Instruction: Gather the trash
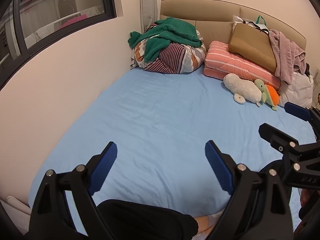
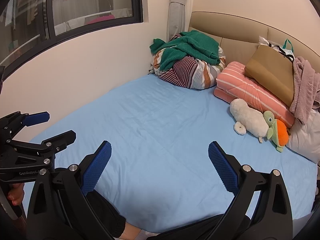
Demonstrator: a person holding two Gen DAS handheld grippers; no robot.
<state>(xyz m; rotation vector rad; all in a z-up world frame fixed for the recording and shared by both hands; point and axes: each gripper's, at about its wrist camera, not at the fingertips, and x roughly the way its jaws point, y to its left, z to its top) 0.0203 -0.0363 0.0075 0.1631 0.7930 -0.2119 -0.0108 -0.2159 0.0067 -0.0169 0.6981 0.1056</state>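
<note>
Looking for trash turns up none in either view, so its place and long axis cannot be told; the blue sheet (image 2: 160, 120) lies bare; both the left gripper (image 1: 161, 166) and right gripper (image 2: 160, 166) hover side by side above it, fingers spread wide and holding nothing, probably poised to search; pillows (image 1: 240, 66), bags (image 1: 252, 42) and soft toys (image 1: 242, 88) crowd the headboard (image 1: 200, 8).

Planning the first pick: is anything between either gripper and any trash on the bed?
No trash shows on the blue sheet. The left gripper and right gripper are open above it; nothing visible blocks them.
</note>
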